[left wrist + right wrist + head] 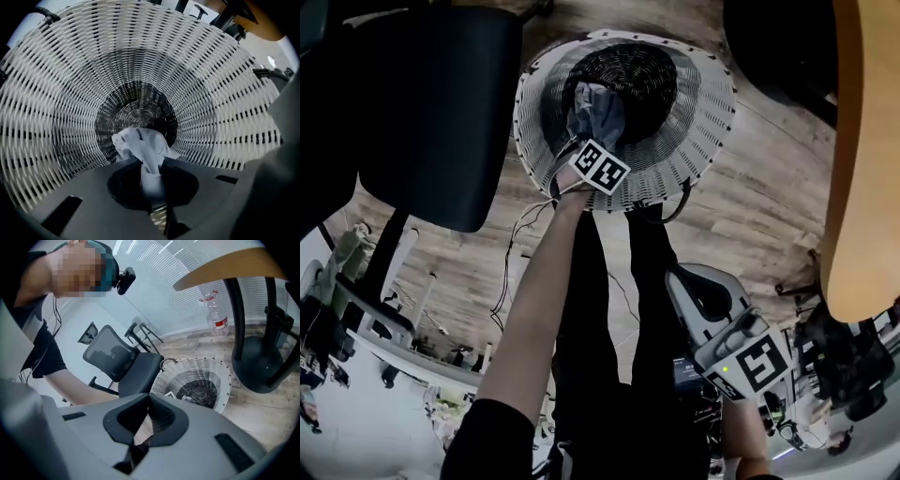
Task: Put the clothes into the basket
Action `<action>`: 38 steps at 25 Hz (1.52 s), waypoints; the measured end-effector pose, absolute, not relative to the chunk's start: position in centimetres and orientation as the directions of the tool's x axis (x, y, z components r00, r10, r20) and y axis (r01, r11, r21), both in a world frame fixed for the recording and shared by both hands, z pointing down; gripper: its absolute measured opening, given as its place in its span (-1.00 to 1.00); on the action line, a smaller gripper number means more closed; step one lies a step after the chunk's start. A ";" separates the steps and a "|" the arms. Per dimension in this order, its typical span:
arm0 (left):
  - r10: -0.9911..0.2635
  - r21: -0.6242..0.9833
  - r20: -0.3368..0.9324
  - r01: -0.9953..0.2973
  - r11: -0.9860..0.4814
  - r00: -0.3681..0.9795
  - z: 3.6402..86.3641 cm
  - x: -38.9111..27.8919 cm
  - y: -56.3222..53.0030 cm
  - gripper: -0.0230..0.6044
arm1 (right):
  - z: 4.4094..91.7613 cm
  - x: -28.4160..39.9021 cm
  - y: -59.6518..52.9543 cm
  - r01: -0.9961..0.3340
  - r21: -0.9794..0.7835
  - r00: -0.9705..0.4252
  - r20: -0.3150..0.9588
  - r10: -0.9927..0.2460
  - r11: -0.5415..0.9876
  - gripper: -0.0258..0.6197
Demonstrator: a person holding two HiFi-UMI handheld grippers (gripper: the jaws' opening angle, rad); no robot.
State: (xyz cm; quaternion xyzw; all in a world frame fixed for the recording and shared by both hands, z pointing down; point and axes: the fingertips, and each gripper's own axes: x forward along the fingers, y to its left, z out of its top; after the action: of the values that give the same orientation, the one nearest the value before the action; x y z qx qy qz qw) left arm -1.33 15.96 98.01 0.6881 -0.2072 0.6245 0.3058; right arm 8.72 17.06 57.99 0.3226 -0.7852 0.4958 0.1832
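**Trainee:** State of the left gripper?

**Instructor:** It points straight down into the mouth of the basket. Its jaws are pinched almost fully together on a pale blue-grey cloth. A narrow fold is clamped between the pads, and the rest bunches loosely beyond the tips.

**Trainee:** Where is the cloth relative to the basket?

**Instructor:** Inside the rim, hanging over the dark woven bottom. Whether it touches the bottom cannot be told. The basket stands on the wooden floor, just right of a dark office chair.

**Trainee:** And the right gripper?

**Instructor:** It is held on the near right, well apart from the basket and angled down toward it. Its jaw tips meet with nothing between them.

**Trainee:** Handling properties of the cloth?

**Instructor:** Judged light, soft and limp, not fragile. It has no stiff edge, so it will drape from whatever point is gripped. A pinch on a gathered fold, as here, should hold. A single thin layer may slip.

**Trainee:** Risk on release?

**Instructor:** Probably small — a trailing corner could snag on the wicker or cling to a pad, so the jaws should open wide well below the rim
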 end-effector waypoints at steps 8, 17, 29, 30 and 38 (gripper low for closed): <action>0.130 0.190 0.982 -0.772 -0.607 0.140 101.3 -1.6 15.6 -0.81 | 60.9 9.1 18.0 -0.686 -0.665 -0.728 0.621 -0.290 0.295 -0.87; 0.165 0.144 0.983 -0.875 -0.462 0.074 104.8 -4.6 15.2 -0.81 | 62.6 8.7 19.2 -0.686 -0.673 -0.728 0.635 -0.260 0.277 -0.87; 0.189 0.128 0.981 -0.850 -0.512 0.034 101.8 -5.1 15.6 -0.59 | 60.3 7.9 18.7 -0.685 -0.664 -0.729 0.629 -0.271 0.302 -0.87; 0.195 0.133 0.980 -0.848 -0.512 0.037 101.6 -5.1 15.7 -0.59 | 60.1 7.7 18.7 -0.683 -0.664 -0.730 0.626 -0.274 0.305 -0.87; 0.218 0.155 0.975 -0.837 -0.525 0.044 97.7 -6.0 16.1 -0.54 | 57.4 6.9 18.8 -0.690 -0.652 -0.723 0.613 -0.318 0.314 -0.87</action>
State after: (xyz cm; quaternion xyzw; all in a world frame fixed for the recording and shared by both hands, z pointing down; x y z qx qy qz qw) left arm -6.03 16.14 97.71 0.5935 -0.2609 0.6403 0.4119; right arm 6.87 18.79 57.41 0.3200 -0.7880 0.4907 0.1894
